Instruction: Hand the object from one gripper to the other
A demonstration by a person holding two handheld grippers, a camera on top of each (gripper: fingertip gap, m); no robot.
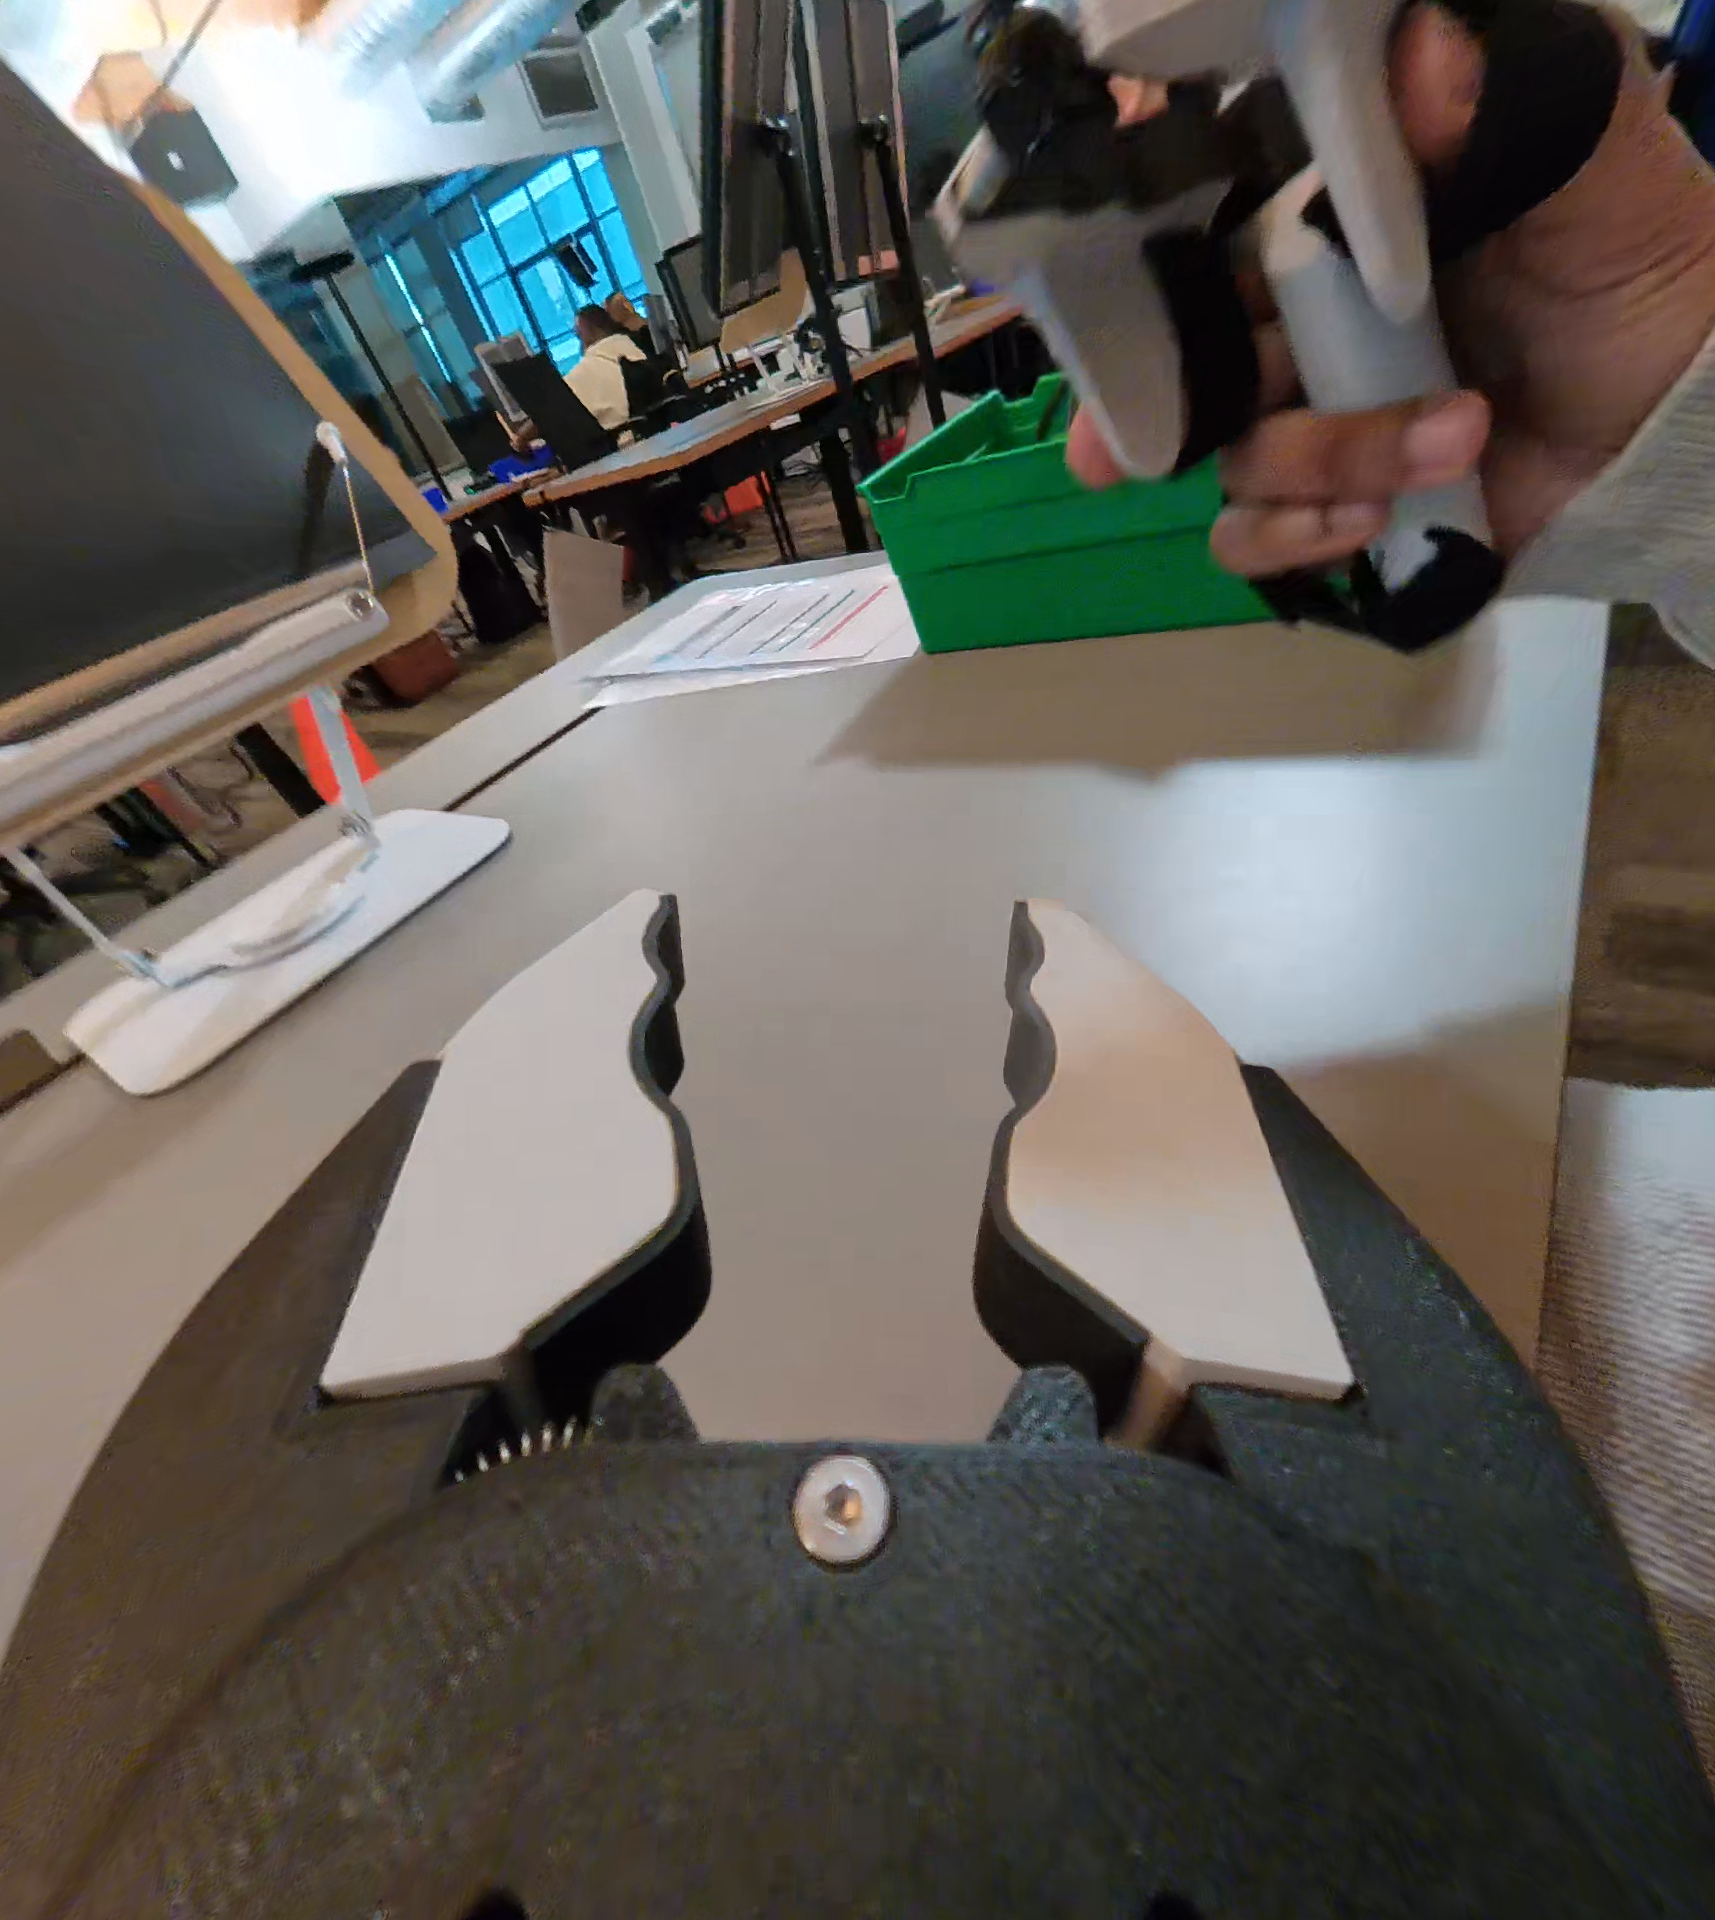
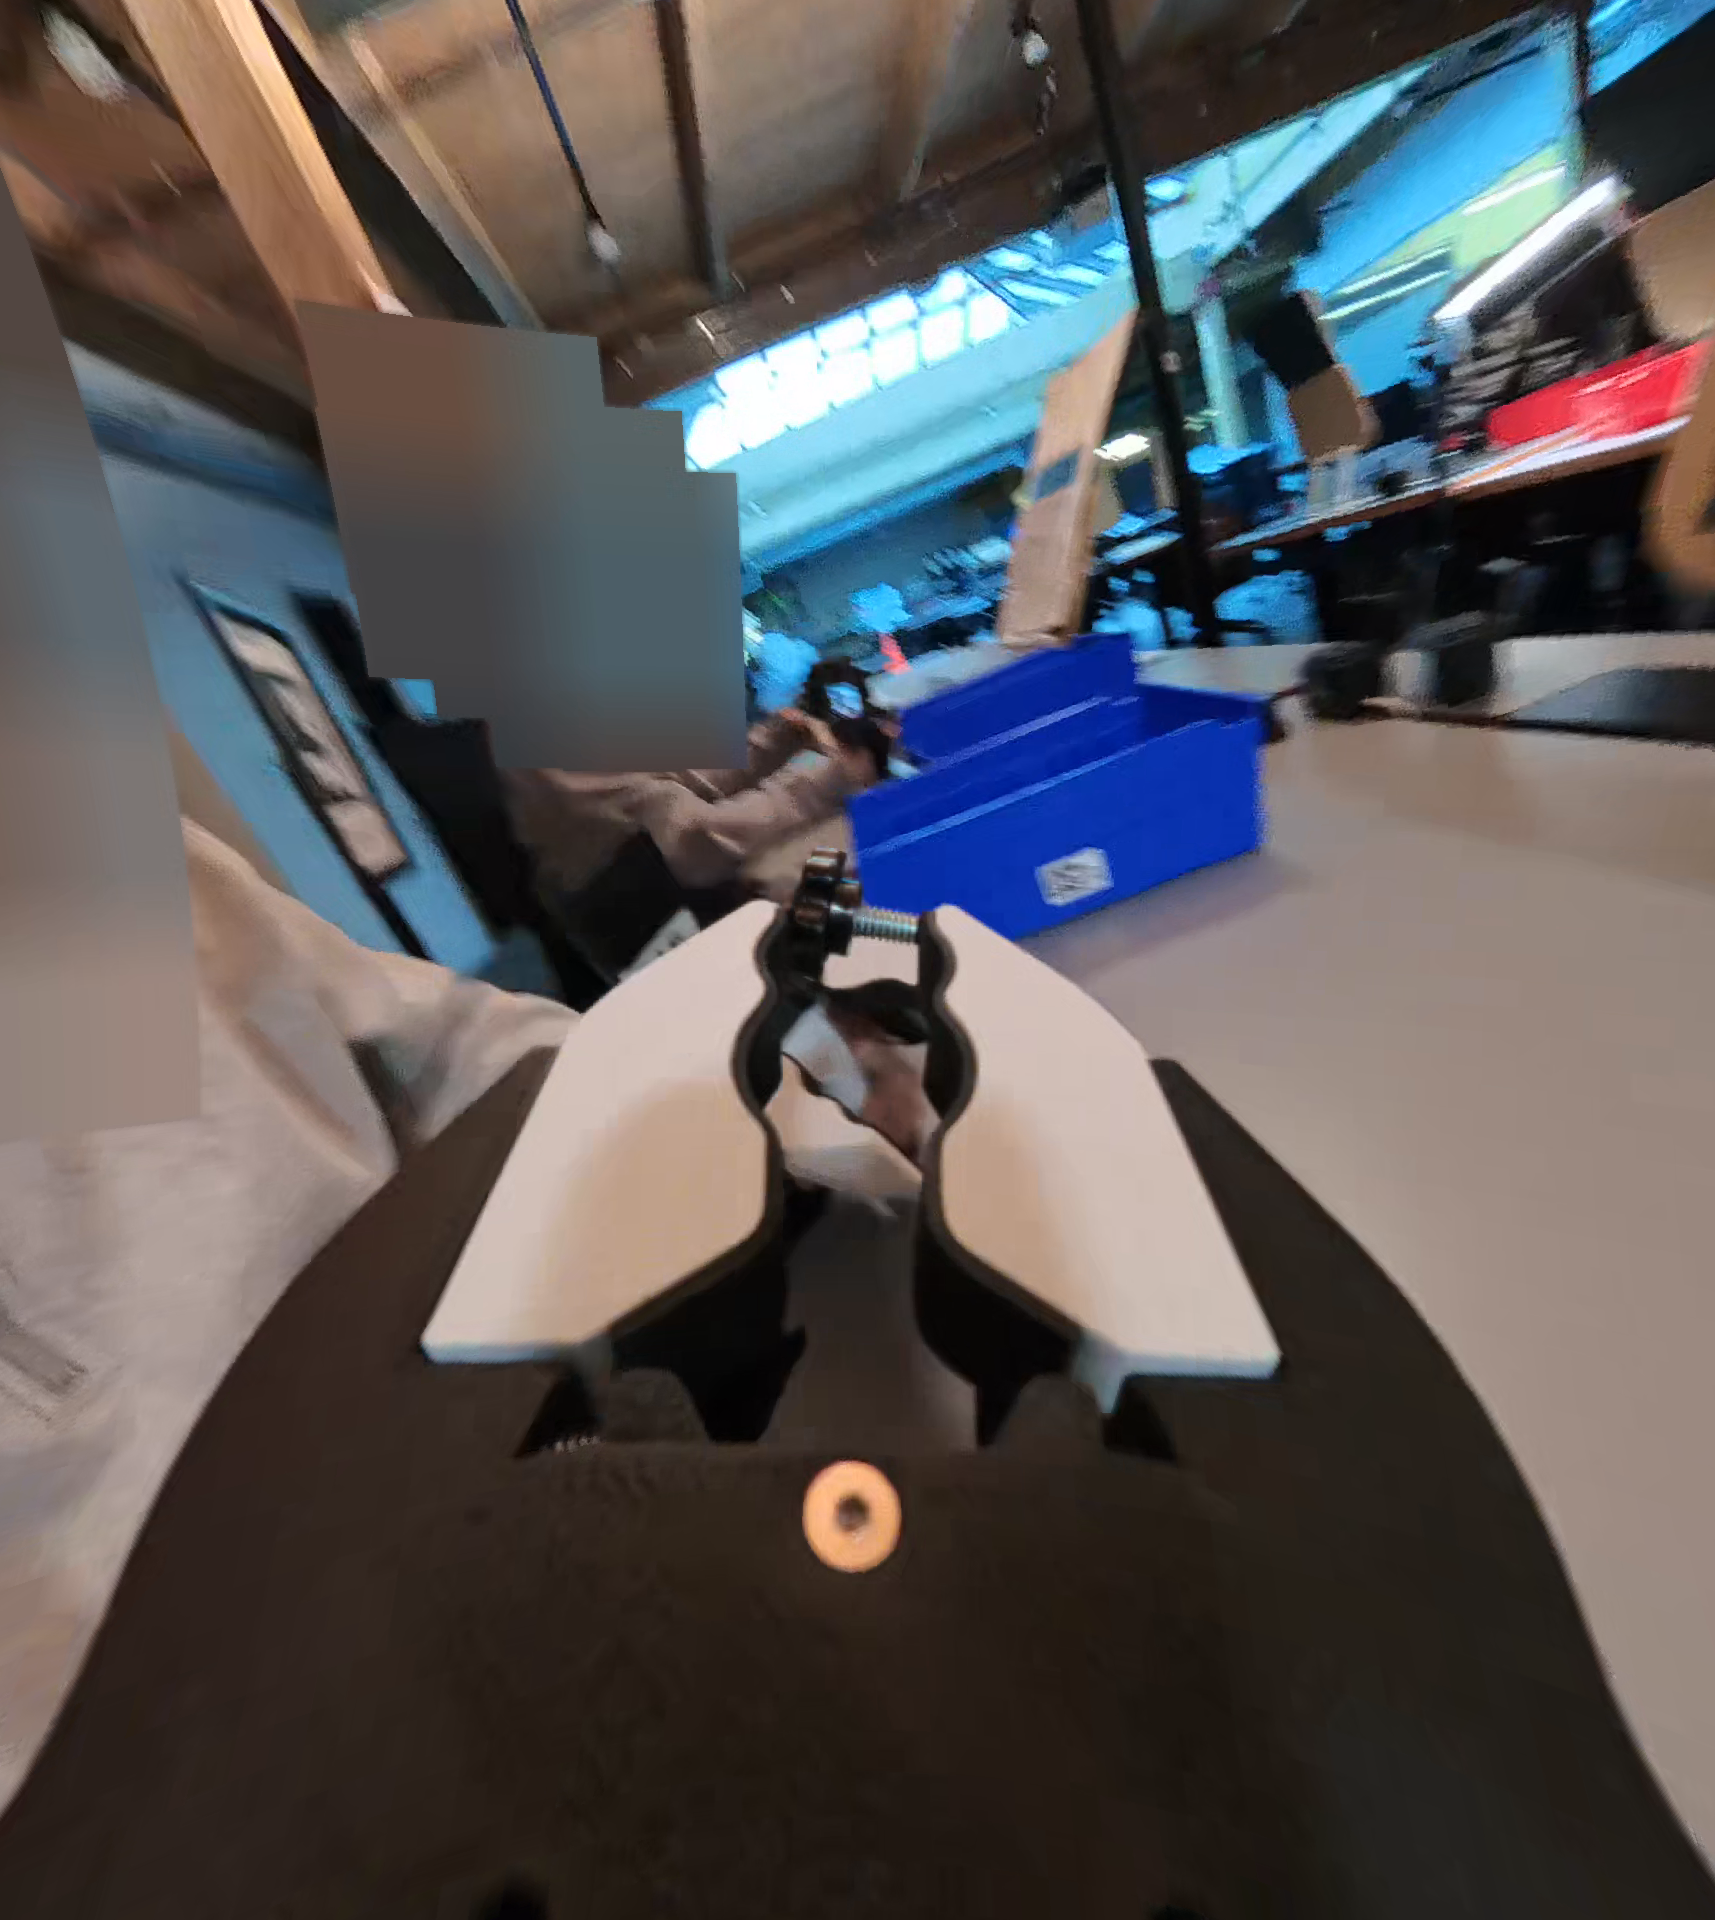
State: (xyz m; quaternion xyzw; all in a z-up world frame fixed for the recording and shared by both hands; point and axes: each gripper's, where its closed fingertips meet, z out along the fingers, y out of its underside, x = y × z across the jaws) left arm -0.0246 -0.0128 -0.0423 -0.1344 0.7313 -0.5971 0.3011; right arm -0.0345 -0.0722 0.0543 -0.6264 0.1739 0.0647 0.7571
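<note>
Thumbscrew (image 2: 832,923), black knob with threaded shaft, sits clamped crosswise at the tips of the right gripper (image 2: 845,935), above the grey table (image 2: 1455,1039), presumably offered for transfer. Left gripper (image 1: 842,914) hangs over that table, jaws apart and empty, seemingly ready to receive.

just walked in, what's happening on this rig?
A person is doing a handover with two tools. The right hand-held gripper is shut on a small black knob screw at its fingertips, raised above the table near a blue bin. The left hand-held gripper is open and empty, low over the table, so the handover isn't done yet.
</note>
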